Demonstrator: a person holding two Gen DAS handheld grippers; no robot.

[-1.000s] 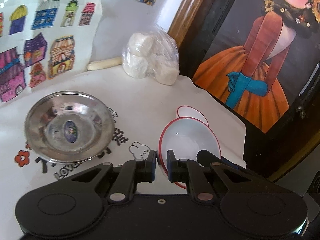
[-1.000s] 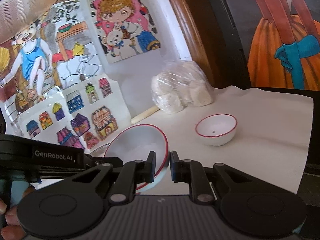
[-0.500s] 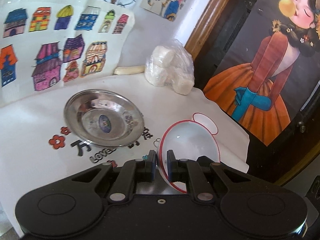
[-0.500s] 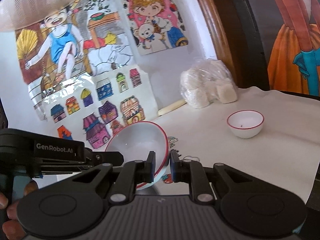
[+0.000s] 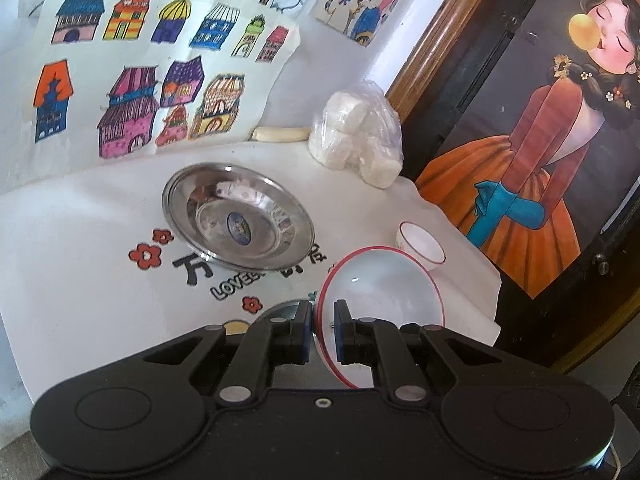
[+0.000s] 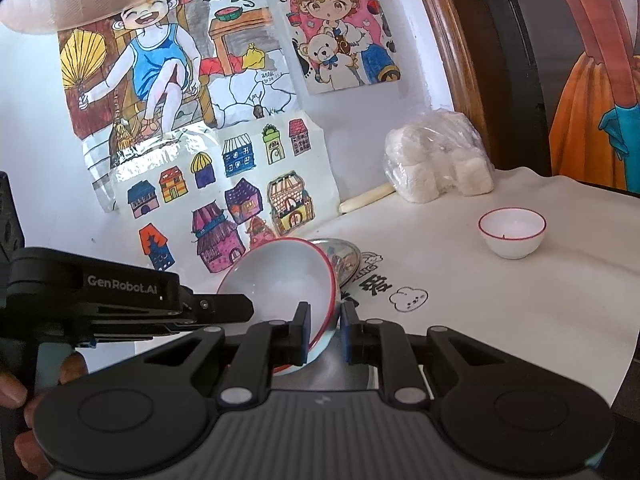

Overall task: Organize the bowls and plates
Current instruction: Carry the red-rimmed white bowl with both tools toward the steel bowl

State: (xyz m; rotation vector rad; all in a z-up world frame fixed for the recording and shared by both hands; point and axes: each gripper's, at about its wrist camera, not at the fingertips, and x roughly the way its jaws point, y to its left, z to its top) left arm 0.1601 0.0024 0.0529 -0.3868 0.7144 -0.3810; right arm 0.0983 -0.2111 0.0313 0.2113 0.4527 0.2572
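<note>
Two grippers pinch one red-rimmed white bowl [image 5: 380, 284] by opposite rim edges, left gripper [image 5: 321, 330] and right gripper [image 6: 325, 334] fingers clamped. Over the last second the tilted bowl has travelled sideways from the small bowl [image 5: 420, 246] toward the steel plate [image 5: 238, 216], likely for stacking.

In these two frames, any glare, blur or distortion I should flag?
Left wrist: fisheye bends the door frame; window glare on the steel plate; sharp. Right wrist: dark vignette corners; sheen on the taped drawings; small bowl crisp.
</note>
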